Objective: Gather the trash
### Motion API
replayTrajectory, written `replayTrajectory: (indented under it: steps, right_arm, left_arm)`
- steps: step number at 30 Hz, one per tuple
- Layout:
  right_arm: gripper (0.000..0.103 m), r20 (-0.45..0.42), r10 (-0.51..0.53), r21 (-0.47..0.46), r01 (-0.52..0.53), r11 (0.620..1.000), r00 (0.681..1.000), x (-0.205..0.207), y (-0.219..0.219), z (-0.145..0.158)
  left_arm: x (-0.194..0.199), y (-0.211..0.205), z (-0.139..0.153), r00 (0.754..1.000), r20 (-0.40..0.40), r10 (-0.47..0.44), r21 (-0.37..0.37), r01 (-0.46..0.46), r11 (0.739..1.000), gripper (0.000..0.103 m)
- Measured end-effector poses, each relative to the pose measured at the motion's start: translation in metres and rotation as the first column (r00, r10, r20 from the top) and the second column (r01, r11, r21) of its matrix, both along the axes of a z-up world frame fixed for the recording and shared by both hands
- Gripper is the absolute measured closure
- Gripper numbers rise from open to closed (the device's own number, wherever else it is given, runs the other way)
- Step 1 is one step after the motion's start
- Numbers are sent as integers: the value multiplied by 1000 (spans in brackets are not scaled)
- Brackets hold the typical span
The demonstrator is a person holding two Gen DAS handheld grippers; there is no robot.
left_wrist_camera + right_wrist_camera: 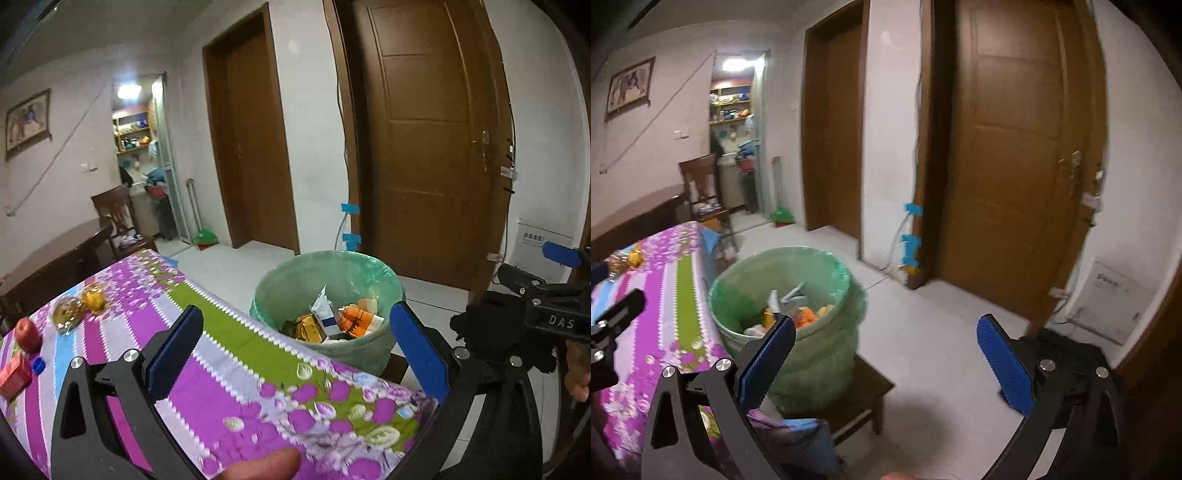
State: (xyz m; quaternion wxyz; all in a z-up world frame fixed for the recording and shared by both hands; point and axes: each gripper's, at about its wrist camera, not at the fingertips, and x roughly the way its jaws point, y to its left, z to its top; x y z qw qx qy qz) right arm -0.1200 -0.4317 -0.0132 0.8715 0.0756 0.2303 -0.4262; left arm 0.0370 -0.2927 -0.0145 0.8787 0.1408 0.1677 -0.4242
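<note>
Both the left gripper [295, 354] and right gripper [886, 363] stand wide open, holding nothing. Several wrappers already lie in the bin [380, 273]. Far left, two wrappers [79, 304], a cap [38, 364] and a box [14, 374] remain on the table [229, 384].

Green-lined trash bin [325, 291] beside table, upright on stool, holding wrappers [332, 319]

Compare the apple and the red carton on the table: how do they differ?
The apple is round and glossy; the red carton is boxy and matte. The apple sits farther from the left gripper, the carton nearer, beside a blue cap. Both are reddish, resting on the floral tablecloth, outside the bin.
</note>
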Motion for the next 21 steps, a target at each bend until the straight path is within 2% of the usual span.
replayTrajectory:
  steps: [6,9,14,21]
  right_arm:
    - [5,9,26,-87,-26,996,1000,-17,38,4]
    - [5,35,53,-91,-50,995,998,-18,43,11]
    - [5,2,47,-116,-46,992,999,-17,51,7]
    - [5,3,65,-138,-64,988,998,-15,49,6]
  left_arm:
    - [-20,13,-8,999,-31,-34,-26,34,999,5]
    - [-27,16,-12,999,-11,-34,-18,34,999,5]
    - [-29,17,-17,999,-22,-24,-4,24,1000,5]
    - [-31,23,-16,1000,-21,6,-7,-6,1000,5]
